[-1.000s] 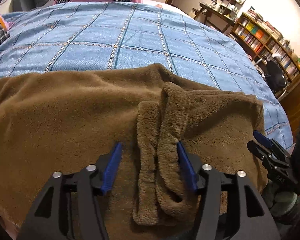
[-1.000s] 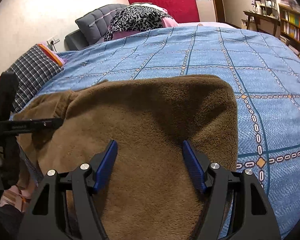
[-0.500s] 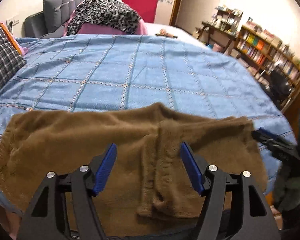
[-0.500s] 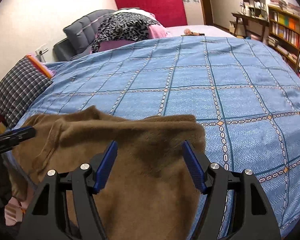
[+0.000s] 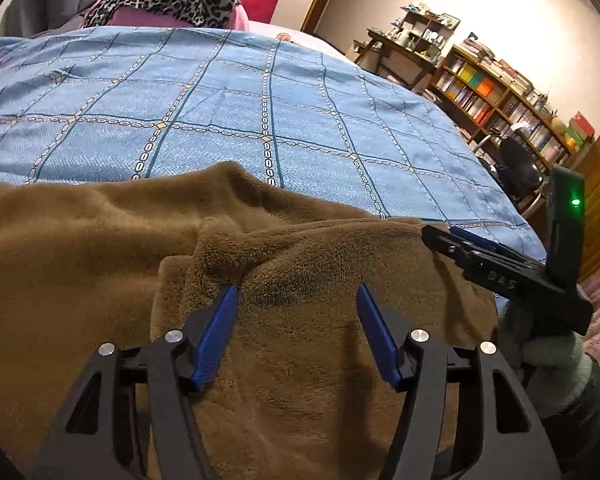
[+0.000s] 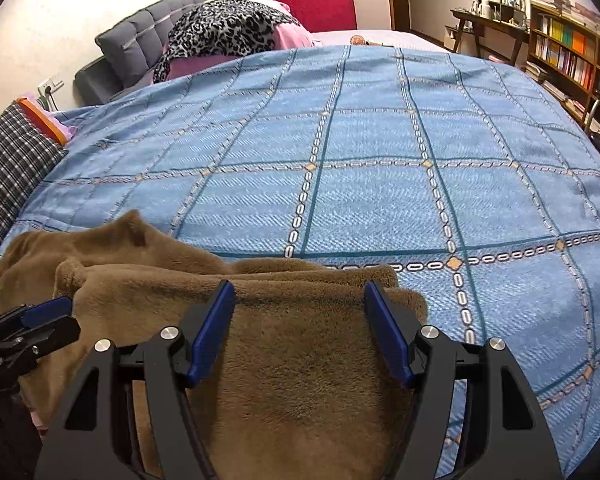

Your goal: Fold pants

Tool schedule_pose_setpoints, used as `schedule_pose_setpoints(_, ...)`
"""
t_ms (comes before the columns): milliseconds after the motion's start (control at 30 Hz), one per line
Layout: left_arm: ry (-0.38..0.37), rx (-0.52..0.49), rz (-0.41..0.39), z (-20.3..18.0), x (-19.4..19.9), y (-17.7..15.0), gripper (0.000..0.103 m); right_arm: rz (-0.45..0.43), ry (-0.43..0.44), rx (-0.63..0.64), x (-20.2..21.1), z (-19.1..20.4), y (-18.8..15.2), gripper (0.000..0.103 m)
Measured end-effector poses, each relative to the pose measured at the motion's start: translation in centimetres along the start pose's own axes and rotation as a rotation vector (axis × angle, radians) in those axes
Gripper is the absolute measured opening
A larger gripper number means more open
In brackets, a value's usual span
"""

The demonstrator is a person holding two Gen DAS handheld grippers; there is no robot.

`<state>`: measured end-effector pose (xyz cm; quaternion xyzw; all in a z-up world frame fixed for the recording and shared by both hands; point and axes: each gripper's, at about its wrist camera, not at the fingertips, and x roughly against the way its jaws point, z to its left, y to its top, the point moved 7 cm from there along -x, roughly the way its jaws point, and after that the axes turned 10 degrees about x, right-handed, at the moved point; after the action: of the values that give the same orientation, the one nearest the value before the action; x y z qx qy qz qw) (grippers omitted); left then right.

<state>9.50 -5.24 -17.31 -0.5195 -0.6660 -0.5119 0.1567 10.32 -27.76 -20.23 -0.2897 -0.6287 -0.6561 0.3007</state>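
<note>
Brown fleece pants (image 5: 100, 248) lie along the near edge of a blue checked bedspread (image 5: 300, 120), their far edge bunched into ridges. My left gripper (image 5: 297, 288) hovers over them with its jaws wide apart and closing. Fabric lies under and between the pads, and a ridge touches the left pad (image 5: 216, 332). My right gripper (image 6: 299, 284) stands open over the pants' right end (image 6: 300, 360), where a folded edge runs across between its fingertips. Each gripper shows in the other's view: the right gripper (image 5: 440, 236) at the right, the left gripper (image 6: 56, 306) at the left.
Bare bedspread (image 6: 380, 160) stretches beyond the pants. A leopard-print cloth (image 6: 228, 32) on pink pillows and a grey headboard (image 6: 140, 40) are at the far end. A plaid pillow (image 6: 8, 168) lies left. Bookshelves (image 5: 500, 92) and an office chair (image 5: 520, 164) stand right.
Both grippers pulled back toward the near bed edge. The pants' far edge now sits near the fingertips and has bunched up. The narrow fabric strip once between the left jaws now lies to their left.
</note>
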Motion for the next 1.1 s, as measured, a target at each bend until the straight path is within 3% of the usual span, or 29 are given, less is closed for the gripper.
schedule_pose_setpoints(133, 0.0, -0.032, -0.009, 0.3, -0.6, -0.3, 0.062, -0.031, -0.058, 0.056, -1.4, 0.6, -0.5, 0.069)
schedule_pose_setpoints(267, -0.007, -0.052, -0.018, 0.5, -0.6, -0.7, 0.062, -0.041, -0.054, 0.056, -1.5, 0.5, -0.5, 0.069)
schedule_pose_setpoints(433, -0.098, 0.056, -0.003, 1.0, 1.4, 0.1, 0.066, -0.053, -0.066, 0.064, -1.3, 0.6, -0.6, 0.069)
schedule_pose_setpoints(500, -0.093, 0.116, -0.033, 1.9, 3.0, 0.6, 0.066, -0.055, -0.068, 0.063, -1.3, 0.7, -0.6, 0.069)
schedule_pose_setpoints(567, -0.027, 0.139, -0.096, 3.3, 5.1, 1.0, 0.075, -0.054, -0.065, 0.06, -1.2, 0.6, -0.7, 0.069)
schedule_pose_setpoints(833, 0.154, 0.248, -0.223, 11.2, 13.0, 0.6, 0.075, -0.042, -0.069, 0.061, -1.0, 0.7, -0.6, 0.069)
schedule_pose_setpoints(1033, 0.322, 0.507, -0.38, 20.9, 19.4, -1.5, 0.075, -0.034, -0.083, 0.073, -0.8, 0.8, -0.6, 0.069)
schedule_pose_setpoints(1100, 0.356, 0.543, -0.415, 22.8, 20.7, -2.2, 0.075, -0.031, -0.088, 0.076, -0.8, 0.9, -0.6, 0.069)
